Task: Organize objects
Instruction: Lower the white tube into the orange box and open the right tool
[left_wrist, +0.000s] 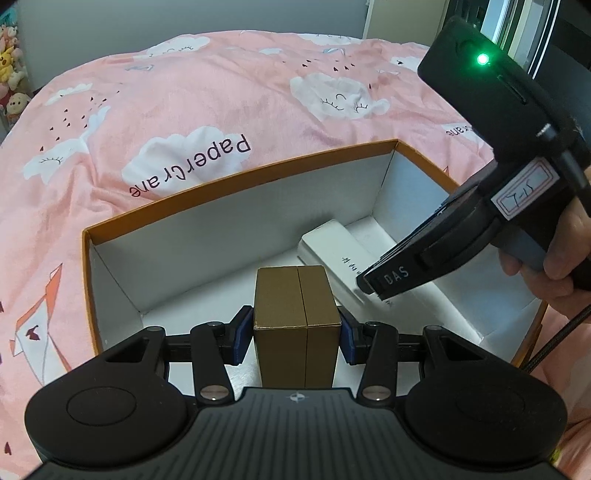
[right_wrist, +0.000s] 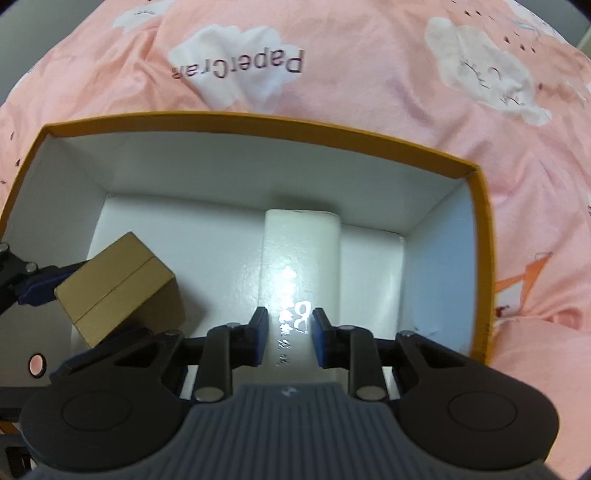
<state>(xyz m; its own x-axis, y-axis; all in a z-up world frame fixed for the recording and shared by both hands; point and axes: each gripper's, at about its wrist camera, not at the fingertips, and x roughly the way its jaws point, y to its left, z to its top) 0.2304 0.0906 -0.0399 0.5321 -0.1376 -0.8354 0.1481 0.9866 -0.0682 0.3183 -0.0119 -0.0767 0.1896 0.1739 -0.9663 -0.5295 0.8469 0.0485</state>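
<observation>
An open cardboard box with an orange rim (left_wrist: 236, 173) and white inside sits on the bed. My left gripper (left_wrist: 296, 334) is shut on a small brown carton (left_wrist: 295, 314) and holds it inside the box. The carton also shows in the right wrist view (right_wrist: 118, 284). A long white packet (right_wrist: 299, 266) lies on the box floor, also seen in the left wrist view (left_wrist: 332, 247). My right gripper (right_wrist: 290, 338) is just above the near end of the white packet, fingers either side with a gap, not gripping it. The right gripper body shows in the left wrist view (left_wrist: 373, 286).
The box (right_wrist: 480, 258) rests on a pink quilt (left_wrist: 184, 110) with cloud prints. Plush toys (left_wrist: 11, 74) stand at the far left. A cable (left_wrist: 554, 339) hangs from the right gripper at the right edge.
</observation>
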